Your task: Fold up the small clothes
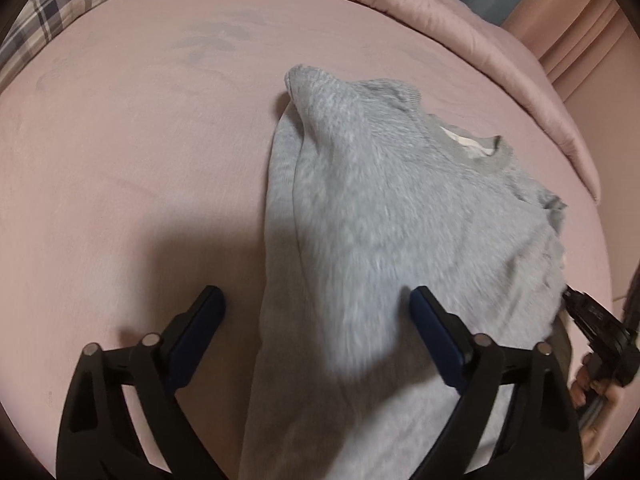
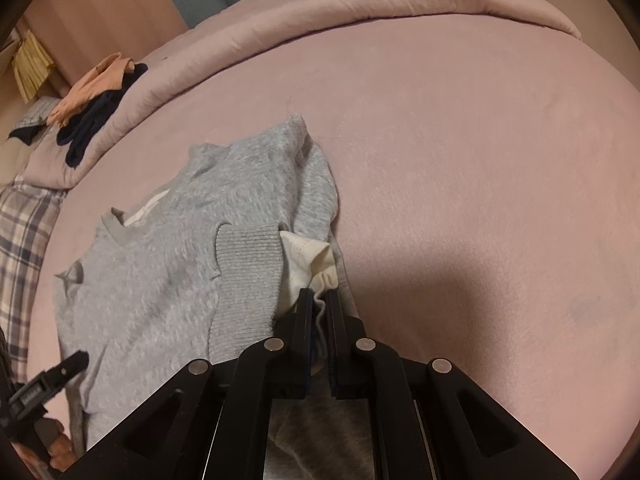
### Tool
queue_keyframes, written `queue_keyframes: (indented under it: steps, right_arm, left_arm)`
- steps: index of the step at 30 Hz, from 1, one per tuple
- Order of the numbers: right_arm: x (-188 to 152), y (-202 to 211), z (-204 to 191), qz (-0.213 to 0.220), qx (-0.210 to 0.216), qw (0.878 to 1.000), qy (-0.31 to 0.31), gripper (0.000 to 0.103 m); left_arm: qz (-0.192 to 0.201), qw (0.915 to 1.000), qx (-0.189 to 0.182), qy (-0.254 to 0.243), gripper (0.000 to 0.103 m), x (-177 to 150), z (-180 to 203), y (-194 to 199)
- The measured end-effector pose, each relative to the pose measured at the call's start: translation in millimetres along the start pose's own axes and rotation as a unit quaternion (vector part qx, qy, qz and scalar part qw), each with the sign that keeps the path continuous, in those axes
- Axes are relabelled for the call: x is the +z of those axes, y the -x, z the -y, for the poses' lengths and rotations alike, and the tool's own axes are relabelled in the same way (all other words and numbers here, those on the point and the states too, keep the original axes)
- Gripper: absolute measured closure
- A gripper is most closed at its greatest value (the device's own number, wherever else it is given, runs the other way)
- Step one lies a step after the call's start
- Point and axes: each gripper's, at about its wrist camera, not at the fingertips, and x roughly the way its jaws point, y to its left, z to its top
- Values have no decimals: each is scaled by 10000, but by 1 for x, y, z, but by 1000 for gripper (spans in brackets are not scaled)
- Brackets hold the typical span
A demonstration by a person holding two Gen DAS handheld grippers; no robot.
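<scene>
A small grey knit sweater (image 1: 400, 208) lies on the pink bed sheet (image 1: 120, 160), partly folded, collar toward the far right. My left gripper (image 1: 316, 300) is open above the sweater's lower left part, its jaws wide apart with cloth between them. In the right wrist view the sweater (image 2: 160, 264) lies left of centre with its ribbed cuff (image 2: 246, 276) folded over. My right gripper (image 2: 319, 300) is shut on the sweater's edge, where white inner cloth (image 2: 308, 260) shows. The right gripper also shows in the left wrist view (image 1: 576, 304), and the left one in the right wrist view (image 2: 68, 364).
A rolled pink duvet (image 2: 360, 4) runs along the far edge of the bed. A pile of peach and dark clothes (image 2: 92, 108) sits on it at the left. A plaid pillow (image 1: 72, 4) lies at the bed's corner.
</scene>
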Motion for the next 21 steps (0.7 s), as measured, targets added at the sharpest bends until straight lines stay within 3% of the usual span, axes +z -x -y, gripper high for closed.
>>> queue_keyframes:
  steps: [6,10,14,16,21]
  right_arm:
    - [-13,22,-2,199,-251,9995,68,92]
    - [-29,50,2,403,-372,9984,154,54]
    - [-47,84,13,520,-101,9985,115,44]
    - [-55,97,13,612,-120,9978,215,34]
    - [-82,129,10,867,-297,9941,584,34]
  left_arm:
    - [275,9991,-314,-53,13,-29,-10,49]
    - [420,9976,-528,132,7,-49,-23,78]
    - [596,9964,-584,178,5,-75,-27,98]
    - [621,9961,-604,165,4,-89,-28,104]
    - [584,9958,-700,127,3,-120,-31,106]
